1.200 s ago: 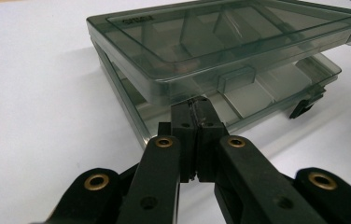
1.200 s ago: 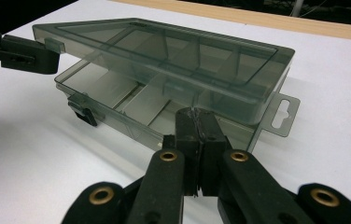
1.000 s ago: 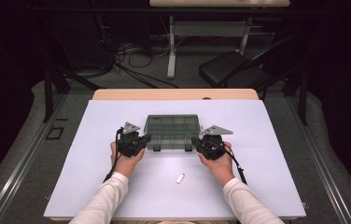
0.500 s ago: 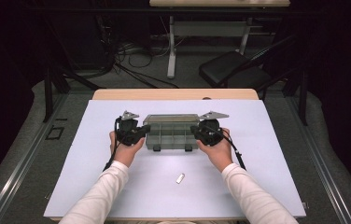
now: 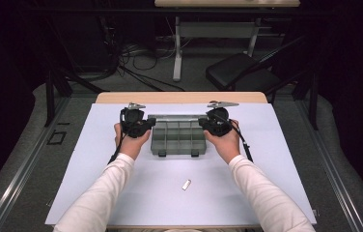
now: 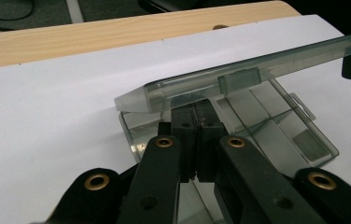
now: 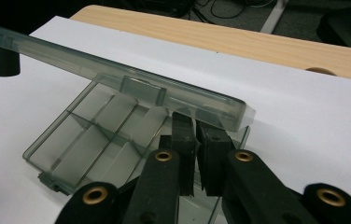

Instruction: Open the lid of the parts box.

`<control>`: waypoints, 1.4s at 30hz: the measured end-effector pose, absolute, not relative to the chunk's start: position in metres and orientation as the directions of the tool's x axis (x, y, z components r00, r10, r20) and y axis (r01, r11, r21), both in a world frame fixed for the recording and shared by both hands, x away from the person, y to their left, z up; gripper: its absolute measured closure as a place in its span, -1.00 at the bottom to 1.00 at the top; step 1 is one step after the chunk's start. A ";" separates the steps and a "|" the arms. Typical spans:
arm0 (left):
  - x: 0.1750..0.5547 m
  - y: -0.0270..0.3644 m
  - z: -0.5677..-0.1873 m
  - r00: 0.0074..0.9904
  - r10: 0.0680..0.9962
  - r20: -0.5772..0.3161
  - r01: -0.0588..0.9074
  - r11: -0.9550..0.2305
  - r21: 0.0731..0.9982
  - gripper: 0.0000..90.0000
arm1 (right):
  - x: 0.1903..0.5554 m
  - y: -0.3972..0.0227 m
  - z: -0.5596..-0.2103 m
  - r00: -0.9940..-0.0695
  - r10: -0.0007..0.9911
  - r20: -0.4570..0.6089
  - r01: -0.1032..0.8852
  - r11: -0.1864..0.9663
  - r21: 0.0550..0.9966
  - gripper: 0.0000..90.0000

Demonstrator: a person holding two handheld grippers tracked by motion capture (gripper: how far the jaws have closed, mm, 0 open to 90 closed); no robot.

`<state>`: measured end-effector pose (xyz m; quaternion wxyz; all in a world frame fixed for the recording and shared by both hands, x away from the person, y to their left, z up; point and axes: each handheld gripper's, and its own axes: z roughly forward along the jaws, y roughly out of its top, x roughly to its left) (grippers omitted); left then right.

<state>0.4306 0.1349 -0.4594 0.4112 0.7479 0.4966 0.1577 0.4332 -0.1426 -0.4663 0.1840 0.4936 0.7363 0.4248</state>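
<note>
Both closed grippers are lifting the lid [image 6: 239,79] of the clear compartment box [image 5: 178,137], which is sitting on the white desk [image 5: 88,164] beyond the small metal piece [image 5: 186,184]: the left gripper [image 5: 146,123] is wedging its clenched jaws under the lid's left end and the right gripper [image 5: 203,122] is doing the same at the right end, neither one clamping the plastic. Since the lid is only resting on the jaws, it is probably at risk of sliding off and snapping down. Uneven raising could also be twisting the hinge or dragging the light tray [image 7: 94,140] across the desk.

left hand-held gripper [image 5: 146,123] closed, right hand-held gripper [image 5: 204,122] closed
</note>
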 end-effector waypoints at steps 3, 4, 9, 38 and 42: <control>0.435 0.134 -0.458 0.448 0.877 -0.173 0.615 -0.162 0.772 0.98 | 0.437 -0.143 -0.465 -0.439 0.887 0.143 0.570 0.152 0.807 0.92; 0.436 0.133 -0.457 0.446 0.877 -0.176 0.619 -0.161 0.769 0.98 | 0.438 -0.143 -0.465 -0.437 0.888 0.144 0.571 0.150 0.807 0.92; 0.443 0.132 -0.455 0.433 0.883 -0.183 0.625 -0.147 0.766 0.99 | 0.440 -0.143 -0.462 -0.435 0.889 0.143 0.567 0.147 0.811 0.92; 0.458 0.134 -0.447 0.406 0.900 -0.157 0.588 -0.126 0.799 0.98 | 0.454 -0.136 -0.458 -0.424 0.896 0.129 0.526 0.127 0.841 0.80; 0.458 0.134 -0.448 0.397 0.905 -0.152 0.584 -0.121 0.802 0.98 | 0.450 -0.137 -0.459 -0.441 0.890 0.113 0.509 0.144 0.849 0.73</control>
